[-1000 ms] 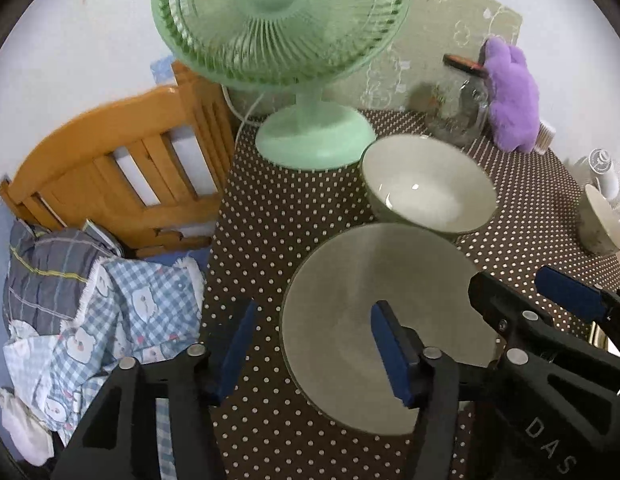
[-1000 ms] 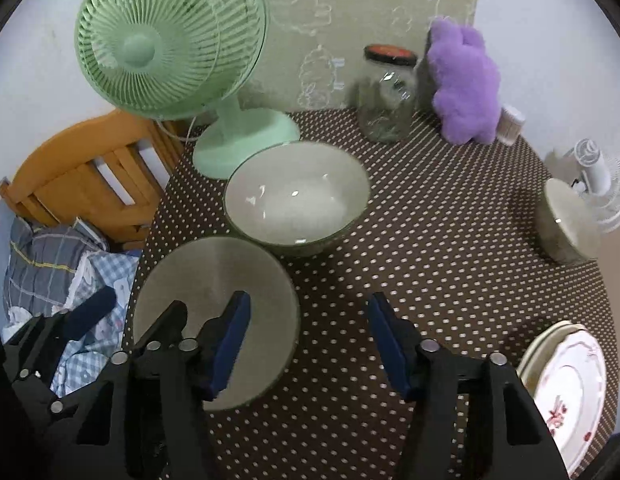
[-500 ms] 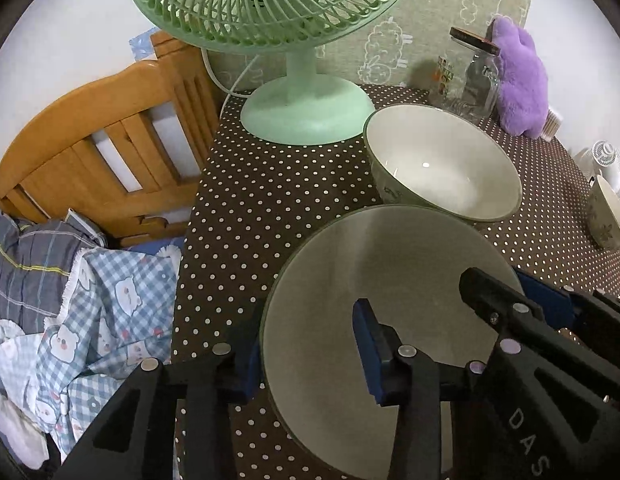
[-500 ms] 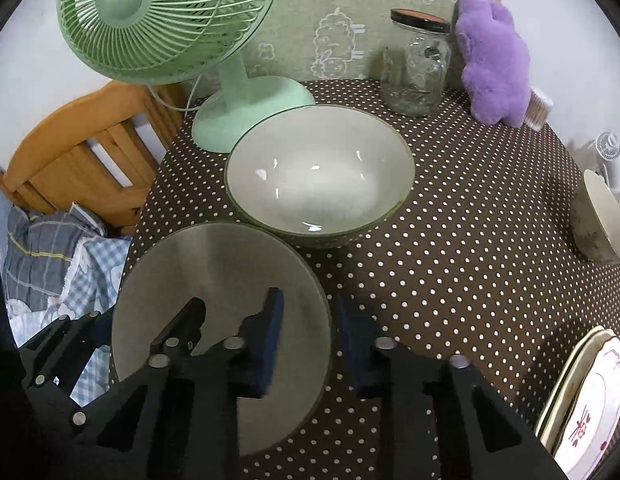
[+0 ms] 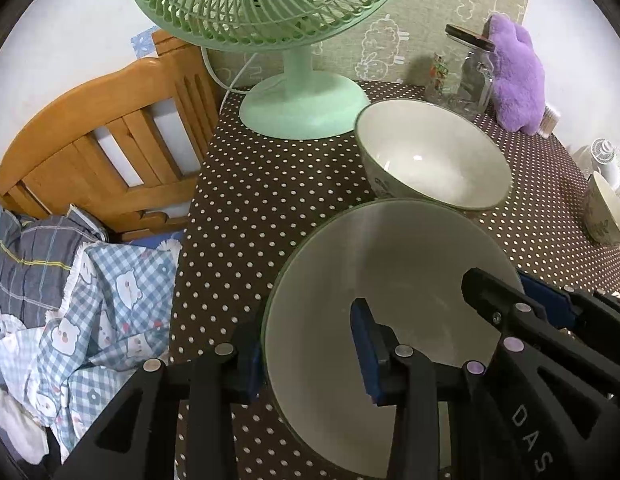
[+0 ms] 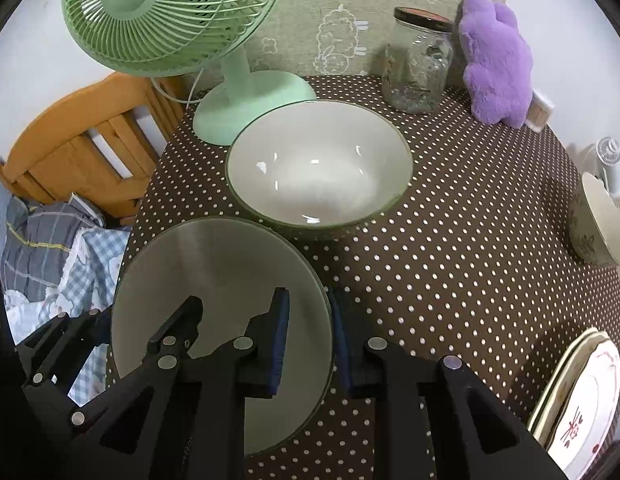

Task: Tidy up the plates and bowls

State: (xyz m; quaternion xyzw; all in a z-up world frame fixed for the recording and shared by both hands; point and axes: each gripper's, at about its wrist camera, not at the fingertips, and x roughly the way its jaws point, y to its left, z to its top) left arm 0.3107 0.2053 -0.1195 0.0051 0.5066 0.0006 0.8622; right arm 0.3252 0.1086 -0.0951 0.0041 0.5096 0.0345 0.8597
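Observation:
A large pale-green bowl (image 5: 390, 264) (image 6: 214, 264) sits near the table's front left edge. My left gripper (image 5: 310, 356) straddles its left rim, one pad inside, one outside, jaws closed onto the wall. My right gripper (image 6: 308, 340) is shut on its right rim the same way. A second large white bowl (image 5: 434, 160) (image 6: 318, 164) stands just behind it. A small bowl (image 5: 606, 212) (image 6: 598, 220) lies at the right edge. Stacked plates (image 6: 582, 396) sit front right.
A green desk fan (image 5: 306, 108) (image 6: 246, 108) stands at the table's back left. A glass jar (image 6: 418, 68) and a purple plush toy (image 6: 498, 60) stand at the back. A wooden chair (image 5: 106, 132) and checked cloth (image 5: 82, 300) lie left of the table.
Both grippers moved forward and down onto the near bowl's rim and closed on it; they were open and apart one second ago.

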